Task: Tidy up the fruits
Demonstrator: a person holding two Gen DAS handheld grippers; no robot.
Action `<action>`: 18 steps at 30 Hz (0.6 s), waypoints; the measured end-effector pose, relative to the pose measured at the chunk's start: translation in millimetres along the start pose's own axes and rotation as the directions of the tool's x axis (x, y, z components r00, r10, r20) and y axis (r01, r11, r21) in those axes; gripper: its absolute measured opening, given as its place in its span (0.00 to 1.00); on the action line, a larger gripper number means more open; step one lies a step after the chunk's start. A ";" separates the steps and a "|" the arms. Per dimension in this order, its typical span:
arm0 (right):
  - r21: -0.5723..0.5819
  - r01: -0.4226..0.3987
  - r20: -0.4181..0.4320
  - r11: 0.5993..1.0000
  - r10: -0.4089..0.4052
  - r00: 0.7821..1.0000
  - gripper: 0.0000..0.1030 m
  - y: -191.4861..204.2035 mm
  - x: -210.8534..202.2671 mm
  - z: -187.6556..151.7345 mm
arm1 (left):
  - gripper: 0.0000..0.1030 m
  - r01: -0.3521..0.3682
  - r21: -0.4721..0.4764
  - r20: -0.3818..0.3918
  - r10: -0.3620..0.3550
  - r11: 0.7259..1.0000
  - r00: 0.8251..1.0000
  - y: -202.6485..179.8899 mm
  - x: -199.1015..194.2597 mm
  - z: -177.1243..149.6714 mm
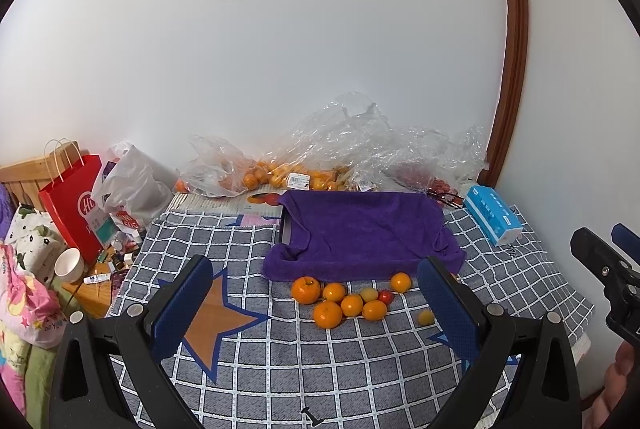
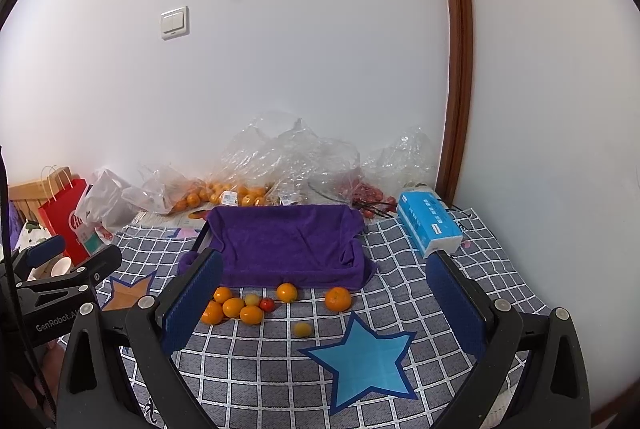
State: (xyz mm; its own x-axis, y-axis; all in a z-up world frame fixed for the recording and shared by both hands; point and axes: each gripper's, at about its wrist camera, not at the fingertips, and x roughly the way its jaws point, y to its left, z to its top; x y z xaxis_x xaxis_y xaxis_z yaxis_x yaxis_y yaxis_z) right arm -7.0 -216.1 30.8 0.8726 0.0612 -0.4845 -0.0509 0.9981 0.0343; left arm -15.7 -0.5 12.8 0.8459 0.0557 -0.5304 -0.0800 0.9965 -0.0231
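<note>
Several loose oranges (image 1: 327,314) lie in a cluster on the checked cloth with a small red tomato (image 1: 386,296) and a pale yellow fruit (image 1: 369,294), just in front of a purple towel (image 1: 360,233) draped over a dark tray. Another small yellow fruit (image 1: 425,317) sits apart to the right. My left gripper (image 1: 315,263) is open above the cluster, holding nothing. In the right wrist view the same oranges (image 2: 233,307), a lone larger orange (image 2: 338,298) and the tomato (image 2: 267,304) lie ahead of my right gripper (image 2: 324,256), which is open and holds nothing.
Clear plastic bags (image 1: 280,169) with more oranges and red fruit line the wall behind the towel. A blue tissue pack (image 2: 430,225) lies at the right. A red paper bag (image 1: 74,205) and white bowl (image 1: 68,264) stand left. An orange star (image 1: 212,321) and a blue star (image 2: 364,357) mark the cloth.
</note>
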 end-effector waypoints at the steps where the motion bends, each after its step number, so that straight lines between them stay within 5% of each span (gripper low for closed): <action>1: 0.000 0.000 0.001 1.000 0.000 1.000 0.97 0.0 0.0 -0.1 | 1.00 0.001 -0.001 -0.001 -0.001 1.000 1.000 0.1 0.2 0.2; 18: -0.025 -0.016 -0.028 1.000 0.015 0.999 0.97 2.1 27.2 -6.0 | 1.00 0.002 -0.025 -0.037 -0.003 1.000 0.999 13.9 28.0 -0.6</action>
State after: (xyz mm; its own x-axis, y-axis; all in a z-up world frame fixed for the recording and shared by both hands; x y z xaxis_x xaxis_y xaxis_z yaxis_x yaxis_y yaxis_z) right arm 13.7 -212.3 12.5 0.8577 0.0767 -0.5083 -0.0773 0.9968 0.0198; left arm 6.5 14.9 -2.9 0.8258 0.0500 -0.5617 -0.0911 0.9948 -0.0455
